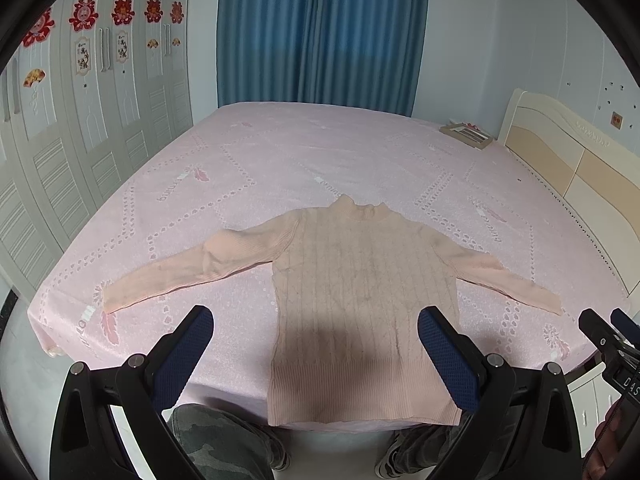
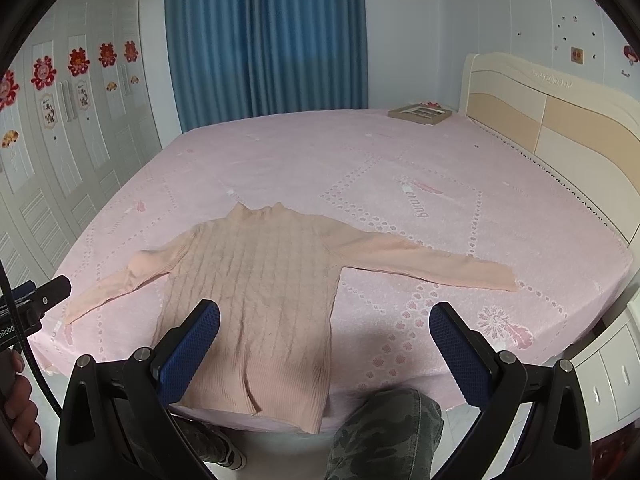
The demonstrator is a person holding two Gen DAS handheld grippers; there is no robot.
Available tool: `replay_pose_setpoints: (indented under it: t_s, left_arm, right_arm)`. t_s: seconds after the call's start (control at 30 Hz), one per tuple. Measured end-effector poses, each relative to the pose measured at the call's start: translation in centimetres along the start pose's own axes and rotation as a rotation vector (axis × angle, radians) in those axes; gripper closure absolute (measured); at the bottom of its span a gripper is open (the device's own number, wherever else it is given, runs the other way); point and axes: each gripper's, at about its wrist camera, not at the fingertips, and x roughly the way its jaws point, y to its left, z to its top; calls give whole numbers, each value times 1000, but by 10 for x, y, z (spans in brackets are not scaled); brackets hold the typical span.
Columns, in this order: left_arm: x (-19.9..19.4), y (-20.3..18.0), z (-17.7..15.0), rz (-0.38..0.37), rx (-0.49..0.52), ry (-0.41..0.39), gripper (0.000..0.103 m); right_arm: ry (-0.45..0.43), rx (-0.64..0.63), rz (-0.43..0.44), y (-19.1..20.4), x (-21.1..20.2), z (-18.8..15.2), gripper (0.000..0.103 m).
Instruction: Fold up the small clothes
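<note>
A small pale pink knitted sweater (image 1: 360, 280) lies flat on the pink bed (image 1: 280, 152), collar away from me, both sleeves spread out, hem hanging over the near edge. My left gripper (image 1: 316, 340) hovers open above the lower body of the sweater, nothing between its blue pads. In the right wrist view the sweater (image 2: 256, 280) lies left of centre. My right gripper (image 2: 324, 336) is open above its lower right side and the bedspread, holding nothing. The right gripper also shows at the right edge of the left wrist view (image 1: 608, 332).
A flat framed object (image 2: 420, 113) lies at the far corner of the bed beside the cream headboard (image 2: 540, 112). White wardrobe doors (image 1: 60, 140) stand to the left and blue curtains (image 1: 320, 32) hang behind. A person's camouflage trouser legs (image 2: 384, 432) stand at the near edge.
</note>
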Motion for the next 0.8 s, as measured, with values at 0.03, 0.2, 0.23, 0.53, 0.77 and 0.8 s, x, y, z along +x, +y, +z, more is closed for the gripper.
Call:
replay_pose_setpoints:
  t_s: [0.03,0.2,0.23,0.53,0.77,0.8]
  left_arm:
    - [-1,0,0,-1,0,-1,0]
    - [-1,0,-1,-3,3,-6,0]
    - [-1,0,-1,-3,4,-7,0]
    - [6,6,-1,-32,-3,-18,0]
    - [24,22,-4,-43,-27,-24,0]
    - [29,27,-6,-41,-35,-20,0]
  right_arm:
    - [0,-1,0,0,0,0,0]
    - [-7,1,7,1,-2,-1,0]
    - [-8,2,9,2,-3,0,0]
    - [-27,-29,17,13,-5,1,0]
    - [-37,-33,12,25,4,0,0]
    - [-31,-31,12,27,8,0,0]
